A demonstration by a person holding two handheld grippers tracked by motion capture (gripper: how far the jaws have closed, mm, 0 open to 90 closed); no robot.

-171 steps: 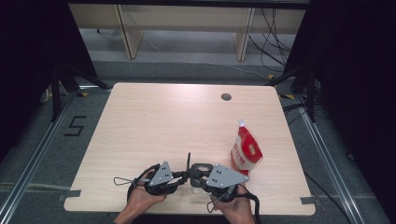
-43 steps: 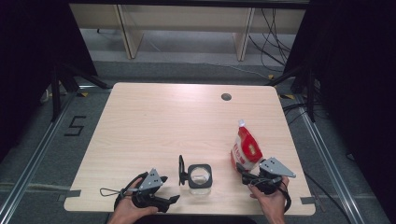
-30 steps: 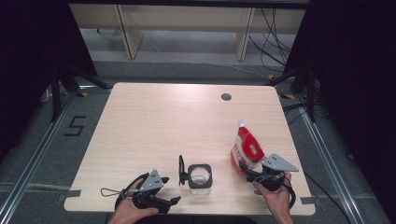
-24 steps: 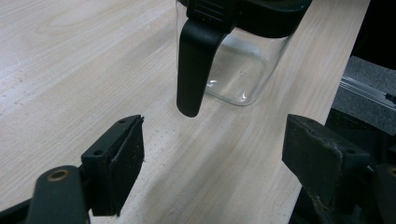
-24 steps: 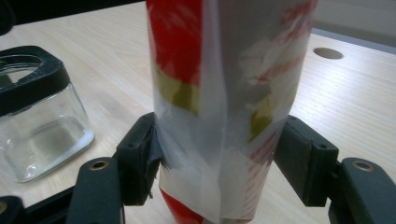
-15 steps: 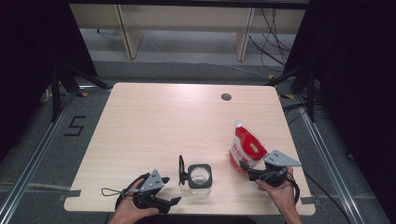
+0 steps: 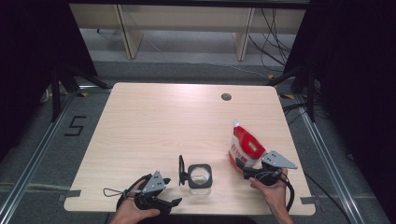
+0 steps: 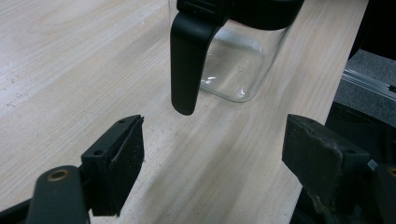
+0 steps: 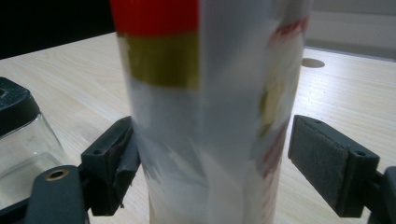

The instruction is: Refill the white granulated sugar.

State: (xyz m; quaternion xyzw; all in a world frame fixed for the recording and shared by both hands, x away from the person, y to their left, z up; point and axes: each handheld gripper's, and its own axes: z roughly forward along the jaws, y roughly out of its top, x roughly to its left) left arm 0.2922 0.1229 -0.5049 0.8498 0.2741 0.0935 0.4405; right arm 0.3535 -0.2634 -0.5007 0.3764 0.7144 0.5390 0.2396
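Note:
A red and white spouted pouch [image 7: 246, 145] stands upright at the table's right front. My right gripper [image 7: 243, 166] sits at its base. In the right gripper view the pouch [image 9: 210, 93] stands between the jaws of my right gripper [image 9: 215, 135], which have just been opening: the left pad lies against it, the right pad is apart. A clear glass jar [image 7: 199, 176] with a black rim and black handle [image 7: 181, 170] stands at the front centre. My left gripper [image 7: 172, 202] rests left of it, open and empty. In the left gripper view the handle [image 8: 187, 60] hangs ahead of the jaws of my left gripper [image 8: 217, 140].
The light wood table [image 7: 154, 121] has a round cable hole [image 7: 226, 97] at the back right. Its front edge runs just under both hands. Wooden shelving legs [image 7: 125, 32] and cables lie on the floor beyond.
Since the oldest frame both hands have left the jar; the right one went to the pouch. Over the last second it edged closer to the pouch's base. The left gripper stayed put.

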